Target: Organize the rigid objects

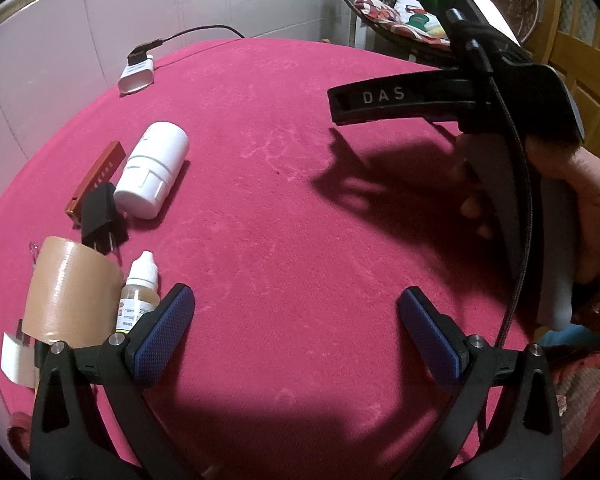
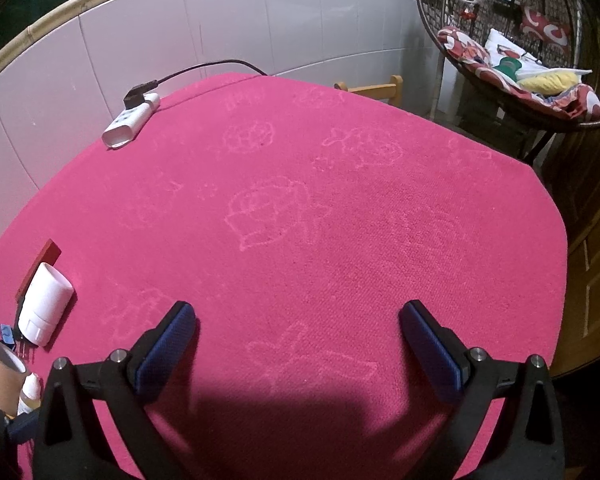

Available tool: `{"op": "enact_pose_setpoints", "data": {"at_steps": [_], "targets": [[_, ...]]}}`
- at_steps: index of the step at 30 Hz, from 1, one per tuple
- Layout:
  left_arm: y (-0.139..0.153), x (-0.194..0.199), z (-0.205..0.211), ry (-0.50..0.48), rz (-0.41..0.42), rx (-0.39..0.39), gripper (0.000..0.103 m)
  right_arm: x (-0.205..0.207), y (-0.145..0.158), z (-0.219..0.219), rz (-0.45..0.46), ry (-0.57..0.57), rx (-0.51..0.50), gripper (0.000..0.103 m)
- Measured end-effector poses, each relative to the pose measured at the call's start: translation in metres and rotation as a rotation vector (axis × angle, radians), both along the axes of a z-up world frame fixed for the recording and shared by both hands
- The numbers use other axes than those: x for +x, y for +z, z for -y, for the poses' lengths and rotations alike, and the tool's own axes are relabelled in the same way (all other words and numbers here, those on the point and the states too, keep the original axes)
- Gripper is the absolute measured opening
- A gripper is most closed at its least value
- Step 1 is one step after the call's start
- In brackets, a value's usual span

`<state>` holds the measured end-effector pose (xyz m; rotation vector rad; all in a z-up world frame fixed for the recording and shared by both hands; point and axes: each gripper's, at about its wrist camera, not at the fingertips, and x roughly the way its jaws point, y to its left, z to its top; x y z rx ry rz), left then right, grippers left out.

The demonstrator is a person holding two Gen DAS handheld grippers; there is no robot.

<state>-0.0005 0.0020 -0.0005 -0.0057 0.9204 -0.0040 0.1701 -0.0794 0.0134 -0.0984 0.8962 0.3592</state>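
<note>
Several small objects lie in a row at the left of the pink tablecloth (image 1: pixel 300 220): a white pill bottle (image 1: pixel 153 170) on its side, a red-brown flat bar (image 1: pixel 96 176), a black plug adapter (image 1: pixel 100 220), a brown tape roll (image 1: pixel 70 288) and a small dropper bottle (image 1: pixel 140 292). My left gripper (image 1: pixel 296 320) is open and empty, just right of the dropper bottle. My right gripper (image 2: pixel 298 340) is open and empty over bare cloth; its body (image 1: pixel 460 100) shows in the left wrist view. The bottle (image 2: pixel 44 304), bar (image 2: pixel 40 268), tape roll (image 2: pixel 2 372) and dropper (image 2: pixel 30 394) show at the right view's left edge.
A white power strip (image 2: pixel 130 124) with a black cable lies at the far left edge by the tiled wall (image 2: pixel 220 20). A hanging wicker chair (image 2: pixel 520 60) with cushions stands beyond the table's far right. A wooden chair back (image 2: pixel 376 88) shows behind the table.
</note>
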Motion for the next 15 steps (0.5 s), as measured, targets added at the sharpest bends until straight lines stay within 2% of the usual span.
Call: {"op": "enact_pose_setpoints", "data": {"at_steps": [5,7,10,13,15], "targets": [[0.002,-0.011,0.002,0.031,0.003,-0.006,0.103,0.0,0.001,0.004,-0.003,0.001,0.03,0.103],[0.01,-0.019,0.001,0.046,0.025,-0.093,0.103,0.001,0.003,0.01,-0.008,0.013,0.067,0.103],[0.037,-0.046,-0.014,0.077,0.134,-0.25,0.103,0.003,0.008,0.022,-0.037,0.048,0.153,0.103],[0.08,-0.082,-0.028,0.114,0.296,-0.312,0.103,0.003,0.023,0.04,-0.029,0.062,0.303,0.103],[0.114,-0.111,-0.038,0.148,0.425,-0.319,0.103,-0.003,0.041,0.048,0.034,0.087,0.383,0.103]]}}
